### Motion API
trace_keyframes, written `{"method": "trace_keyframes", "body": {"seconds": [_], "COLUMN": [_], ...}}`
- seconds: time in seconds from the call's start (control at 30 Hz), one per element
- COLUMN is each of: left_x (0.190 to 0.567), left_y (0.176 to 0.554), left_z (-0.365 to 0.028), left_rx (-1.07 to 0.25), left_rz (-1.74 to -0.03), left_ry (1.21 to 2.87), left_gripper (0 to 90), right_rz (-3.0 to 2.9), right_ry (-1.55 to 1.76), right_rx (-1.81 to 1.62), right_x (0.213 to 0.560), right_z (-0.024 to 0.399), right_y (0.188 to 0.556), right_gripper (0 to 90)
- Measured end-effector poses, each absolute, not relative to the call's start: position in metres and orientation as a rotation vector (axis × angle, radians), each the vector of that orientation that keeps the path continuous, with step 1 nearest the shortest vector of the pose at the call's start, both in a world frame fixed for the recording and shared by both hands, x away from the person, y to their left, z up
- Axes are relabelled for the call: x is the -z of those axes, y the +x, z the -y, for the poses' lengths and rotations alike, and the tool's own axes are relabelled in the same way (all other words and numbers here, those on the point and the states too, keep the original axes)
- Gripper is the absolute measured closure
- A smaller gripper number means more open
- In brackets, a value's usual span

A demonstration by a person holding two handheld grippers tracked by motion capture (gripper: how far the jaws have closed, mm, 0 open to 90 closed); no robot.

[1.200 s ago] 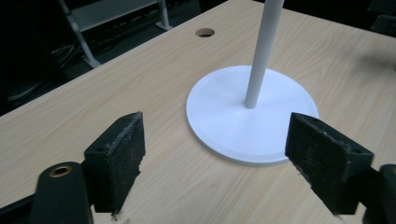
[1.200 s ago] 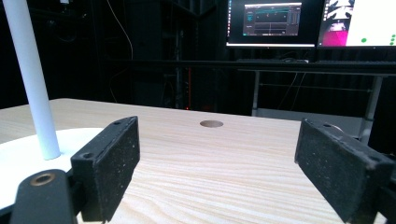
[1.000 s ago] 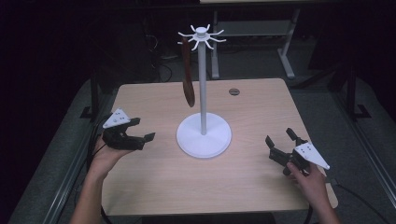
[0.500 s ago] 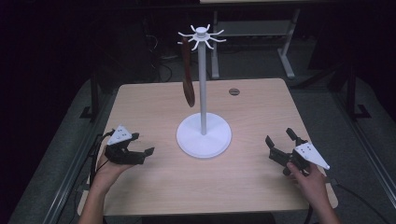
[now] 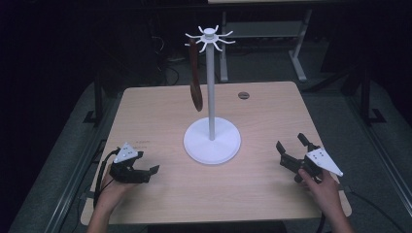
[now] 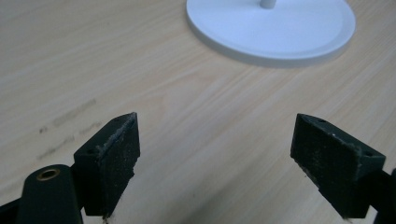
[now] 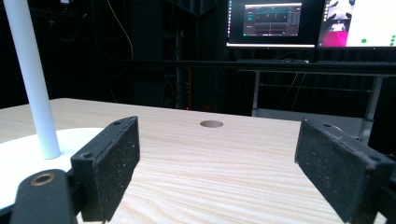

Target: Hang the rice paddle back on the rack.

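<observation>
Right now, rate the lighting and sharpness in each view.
High view: table lit, surroundings dark, brown utensil slightly soft. Left gripper view: even light, base soft, pads sharper. Right gripper view: dark room, bright monitors, no glare.

Table evenly lit (surroundings dark); pictures slightly soft.

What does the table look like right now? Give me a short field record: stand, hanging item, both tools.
stand: white hook stand, upright mid-table on a round base
hanging item: brown spatula-like utensil, hung from a top hook on the stand's left
left tool: left tool, open, empty, low over the near-left table
right tool: right tool, open, empty, near right edge
table hole: grommet hole, far side
</observation>
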State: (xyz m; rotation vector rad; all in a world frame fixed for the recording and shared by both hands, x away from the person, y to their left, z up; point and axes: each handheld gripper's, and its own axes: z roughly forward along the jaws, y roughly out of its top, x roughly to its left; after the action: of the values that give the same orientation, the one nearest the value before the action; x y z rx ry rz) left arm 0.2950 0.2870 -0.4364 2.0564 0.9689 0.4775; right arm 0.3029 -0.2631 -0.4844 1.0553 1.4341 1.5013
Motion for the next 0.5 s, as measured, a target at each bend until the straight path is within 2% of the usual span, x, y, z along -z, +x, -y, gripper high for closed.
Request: {"method": "trace_keyframes", "body": {"seconds": [0.5], "left_x": [0.456], "left_y": [0.294], "left_z": [-0.294], "left_rx": [-0.465], "left_rz": [-0.988], "left_ry": [2.140], "left_gripper": [15.8], "right_rz": [-1.432], "right_ry": [1.052], "right_rx": [-1.502], "right_x": [0.484], "right_z": [0.263], "right_y": [0.302], "right_gripper": [13.3]}}
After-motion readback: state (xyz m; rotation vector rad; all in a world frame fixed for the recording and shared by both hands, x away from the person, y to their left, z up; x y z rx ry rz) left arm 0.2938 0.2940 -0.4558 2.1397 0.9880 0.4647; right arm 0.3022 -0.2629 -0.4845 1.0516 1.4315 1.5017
